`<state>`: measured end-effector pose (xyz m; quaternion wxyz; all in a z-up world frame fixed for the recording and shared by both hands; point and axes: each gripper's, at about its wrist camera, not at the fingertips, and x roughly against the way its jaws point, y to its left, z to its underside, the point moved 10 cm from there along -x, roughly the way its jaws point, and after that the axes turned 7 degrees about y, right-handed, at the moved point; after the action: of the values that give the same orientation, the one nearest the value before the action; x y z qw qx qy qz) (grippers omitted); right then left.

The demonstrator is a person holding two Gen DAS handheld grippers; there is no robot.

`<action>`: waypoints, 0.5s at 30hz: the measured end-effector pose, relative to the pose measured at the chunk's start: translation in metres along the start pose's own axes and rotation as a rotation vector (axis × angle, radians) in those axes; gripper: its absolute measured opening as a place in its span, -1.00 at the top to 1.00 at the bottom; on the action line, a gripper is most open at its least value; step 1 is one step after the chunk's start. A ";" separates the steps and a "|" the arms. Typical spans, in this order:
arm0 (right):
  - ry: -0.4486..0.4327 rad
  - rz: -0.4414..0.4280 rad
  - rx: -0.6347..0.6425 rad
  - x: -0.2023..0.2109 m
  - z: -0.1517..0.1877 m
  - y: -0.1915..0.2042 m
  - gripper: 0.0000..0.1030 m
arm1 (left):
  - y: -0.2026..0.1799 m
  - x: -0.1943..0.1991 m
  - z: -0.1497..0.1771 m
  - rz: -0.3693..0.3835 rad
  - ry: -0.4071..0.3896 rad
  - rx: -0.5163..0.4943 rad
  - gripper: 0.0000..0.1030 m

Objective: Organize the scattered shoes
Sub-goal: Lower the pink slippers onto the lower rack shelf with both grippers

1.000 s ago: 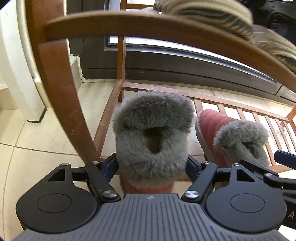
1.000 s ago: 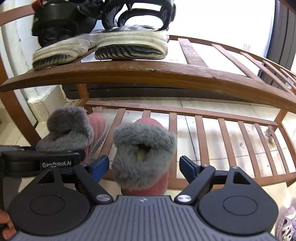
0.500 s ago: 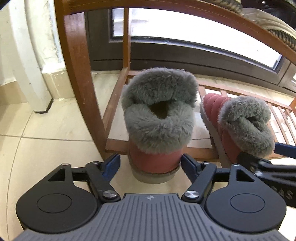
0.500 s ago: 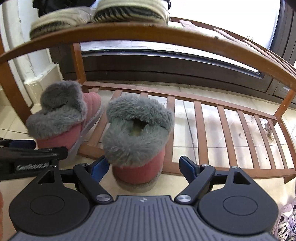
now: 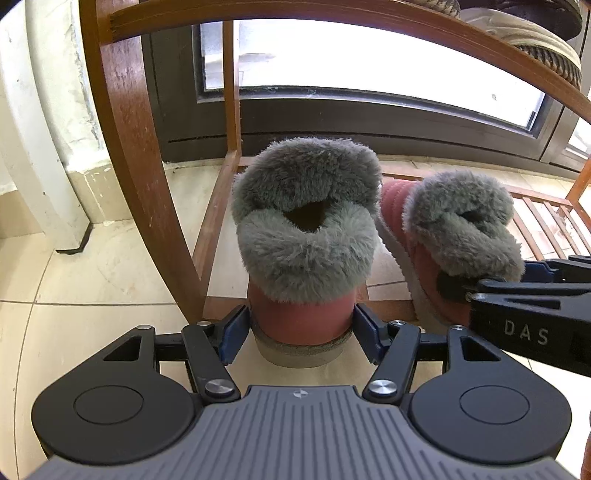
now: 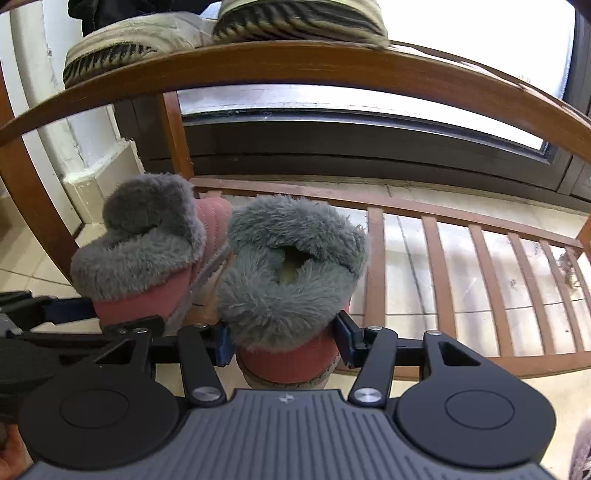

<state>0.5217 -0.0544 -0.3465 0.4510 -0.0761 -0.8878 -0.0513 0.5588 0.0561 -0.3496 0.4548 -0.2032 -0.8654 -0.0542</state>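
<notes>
Gripping low on the heel, the left gripper (image 5: 301,330) has its two blue pads against the sides of the left pink quilted slipper with the grey fur collar (image 5: 303,251), its jaws set at about that heel's width. This slipper stands upright with its toe on the lower slatted tier of the brown wooden shoe rack (image 5: 218,206) and its pale sole at the heel hanging over the tier's front rail above the beige floor tiles (image 5: 85,277). It sits at the tier's left end, just beside the rack's curved left leg.

Just to its right stands the matching right pink slipper with grey fur collar (image 6: 291,266), tilted slightly, its sole edge close against its neighbour's; whether they touch is unclear. The right gripper (image 6: 282,341) straddles that heel, its jaws closing, the heel between them and the blue pads at its sides under the fur.

Farther right the lower tier's slats are bare. On the upper tier above sit a pair of worn white-soled dark sandals (image 6: 221,33), their ridged soles overhanging the curved front rail. A dark-framed window runs behind the rack.
</notes>
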 end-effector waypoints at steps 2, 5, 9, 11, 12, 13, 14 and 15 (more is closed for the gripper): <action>-0.005 -0.002 -0.001 -0.001 -0.001 0.000 -0.12 | 0.001 -0.002 -0.002 0.005 0.003 0.004 -0.24; -0.015 -0.010 0.003 -0.005 -0.004 0.000 -0.12 | 0.001 -0.005 -0.006 0.006 0.003 0.001 -0.24; -0.017 -0.016 -0.002 -0.009 -0.009 -0.003 -0.12 | 0.002 -0.011 -0.012 0.007 0.003 0.006 -0.24; -0.018 -0.019 -0.005 -0.012 -0.013 -0.005 -0.13 | 0.003 -0.014 -0.016 0.004 0.003 0.006 -0.24; -0.018 -0.020 -0.006 -0.013 -0.014 -0.005 -0.13 | 0.002 -0.016 -0.018 0.003 0.003 0.007 -0.24; -0.018 -0.020 -0.007 -0.015 -0.016 -0.006 -0.13 | 0.002 -0.017 -0.018 0.003 0.003 0.008 -0.24; -0.017 -0.021 -0.009 -0.016 -0.017 -0.007 -0.13 | 0.002 -0.018 -0.019 0.001 0.002 0.005 -0.24; -0.016 -0.021 -0.010 -0.017 -0.017 -0.008 -0.14 | 0.001 -0.020 -0.022 -0.003 -0.002 -0.001 -0.24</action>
<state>0.5441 -0.0663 -0.3505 0.4428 -0.0696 -0.8919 -0.0597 0.5858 0.0451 -0.3533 0.4537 -0.2022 -0.8661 -0.0553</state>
